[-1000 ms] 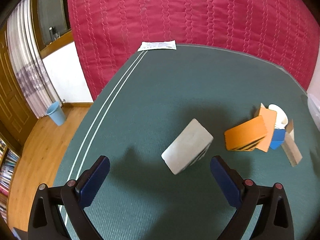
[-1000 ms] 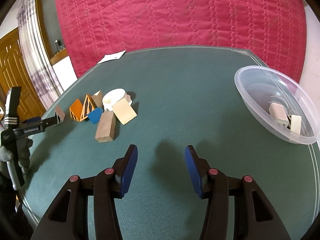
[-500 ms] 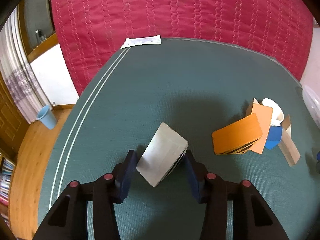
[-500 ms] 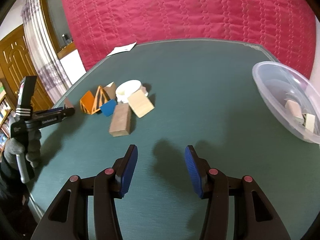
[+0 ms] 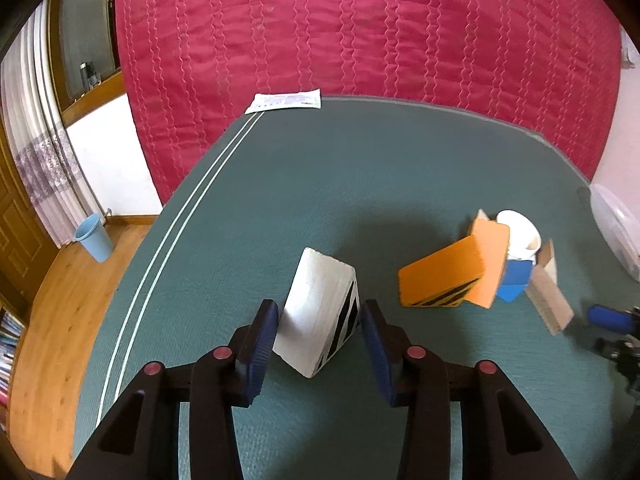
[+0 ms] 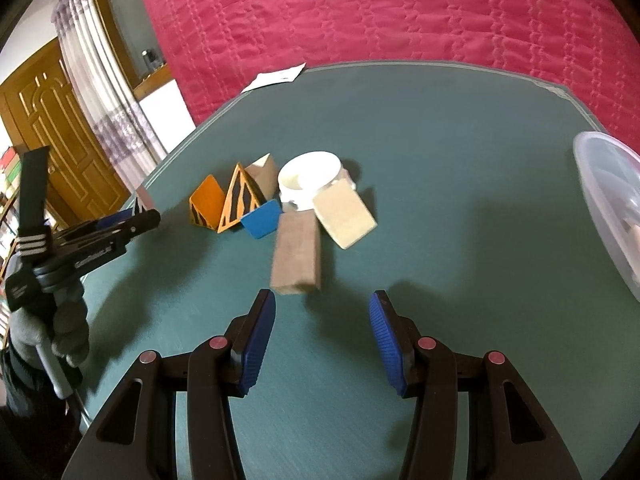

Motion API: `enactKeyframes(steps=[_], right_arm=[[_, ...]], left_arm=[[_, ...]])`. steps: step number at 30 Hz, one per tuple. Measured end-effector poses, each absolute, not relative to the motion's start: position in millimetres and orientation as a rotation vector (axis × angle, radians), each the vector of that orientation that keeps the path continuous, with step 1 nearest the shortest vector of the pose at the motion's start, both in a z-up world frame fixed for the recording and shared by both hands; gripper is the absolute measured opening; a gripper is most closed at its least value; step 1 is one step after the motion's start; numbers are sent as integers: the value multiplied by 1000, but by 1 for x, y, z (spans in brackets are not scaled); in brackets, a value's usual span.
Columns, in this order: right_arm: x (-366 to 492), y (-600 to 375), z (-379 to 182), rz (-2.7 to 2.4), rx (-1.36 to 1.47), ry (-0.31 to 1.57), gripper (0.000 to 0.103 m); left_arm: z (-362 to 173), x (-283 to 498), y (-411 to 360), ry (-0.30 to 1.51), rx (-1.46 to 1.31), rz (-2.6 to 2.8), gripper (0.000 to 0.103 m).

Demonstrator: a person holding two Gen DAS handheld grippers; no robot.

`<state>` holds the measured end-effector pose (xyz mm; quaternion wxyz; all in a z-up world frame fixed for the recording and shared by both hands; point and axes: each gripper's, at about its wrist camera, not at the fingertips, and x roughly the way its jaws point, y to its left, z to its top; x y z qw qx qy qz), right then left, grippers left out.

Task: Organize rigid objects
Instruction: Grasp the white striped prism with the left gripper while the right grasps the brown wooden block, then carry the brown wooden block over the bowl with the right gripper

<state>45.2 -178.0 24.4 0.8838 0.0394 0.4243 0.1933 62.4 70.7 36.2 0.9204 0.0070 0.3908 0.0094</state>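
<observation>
- The left gripper (image 5: 318, 334) has its jaws closing around the white wedge block (image 5: 318, 312), which sits between the blue pads on the green table mat (image 5: 280, 184); the pads look to be at or just touching its faces, but a firm clamp cannot be confirmed.
- The wedge's sloped, striped side faces one pad, so the likely fault is a squeeze on angled faces: the block could pivot or squirt out as it is lifted.
- The right gripper (image 6: 322, 334) has its jaws apart with nothing between them, pointed at the long brown block (image 6: 297, 254) just ahead.
- That block touches the blue block (image 6: 262, 219) and lies beside the tan block (image 6: 345, 218); a careless closing could shove these neighbours and scatter the pile.
- The orange striped wedges (image 6: 224, 204) and white round dish (image 6: 310, 180) crowd the same heap, so a knock could topple them.
- The clear plastic bowl (image 6: 600, 184) stands well apart at the right; a loosely held piece could drop on the way over.
</observation>
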Motion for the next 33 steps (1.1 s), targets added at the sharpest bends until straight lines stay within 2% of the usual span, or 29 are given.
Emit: enactKeyframes(steps=[10,15,17,18,33], right_arm=[[72,-138,22,411,-1,883,45],[77,-126,22,376,-74,849,39],[74,-125,21,357,-104,837,30],[73,-126,20,351,-110,834,30],[45,-162,22,372,-31,841,29]], left_arm=[[43,54,62,780,14,-13,46],[42,51,60,777,11,-20,46],[42,51,59,778,12,-22,46],[42,50,59,778,12,-23,46],[38,47,42,793,37,-48,46]])
